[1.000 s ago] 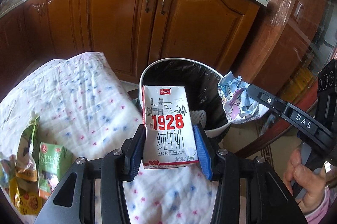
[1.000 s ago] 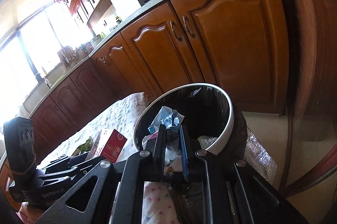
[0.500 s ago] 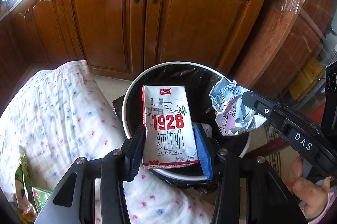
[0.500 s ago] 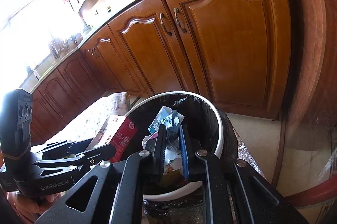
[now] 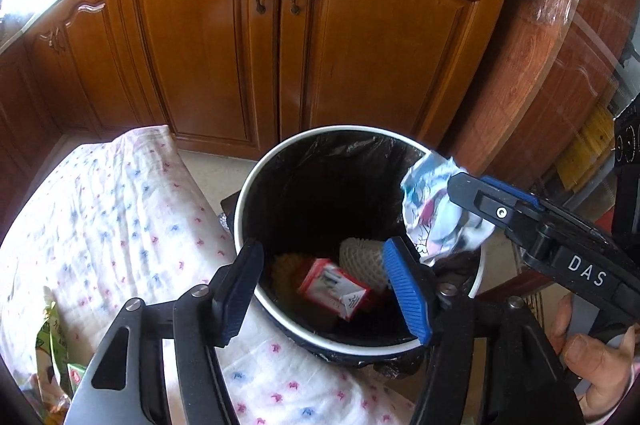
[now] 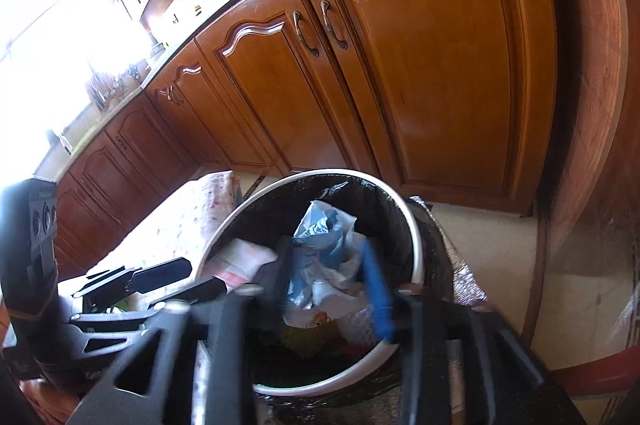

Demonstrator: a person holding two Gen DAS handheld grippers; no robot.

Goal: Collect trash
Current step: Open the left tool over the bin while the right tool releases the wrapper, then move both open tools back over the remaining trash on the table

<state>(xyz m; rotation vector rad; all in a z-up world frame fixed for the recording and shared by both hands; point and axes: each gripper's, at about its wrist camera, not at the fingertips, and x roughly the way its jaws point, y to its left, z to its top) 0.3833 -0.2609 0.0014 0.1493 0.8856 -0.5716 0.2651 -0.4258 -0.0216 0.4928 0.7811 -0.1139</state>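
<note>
Left wrist view shows our left gripper over the round white-rimmed trash bin lined with a black plastic bag, its blue-padded jaws opening with nothing between them. A red and white milk carton lies tilted at the bottom of the bin, beside a white foam fruit net and something yellow we cannot identify.

Our right gripper is also opening. A crumpled blue and white printed wrapper sits between its pads above the bin mouth, and from the blurred right wrist view we judge the pads are no longer pressing it.

We expect the wrapper to be very light, soft and springy; it should fall free, though a fold could snag on a pad. More packets, green and yellow snack bags, lie on the white cloth with small pink and blue flowers at the left edge. They look thin and slick, so we would pinch each across a flat sealed edge or a bunched middle rather than a puffed face.
</note>
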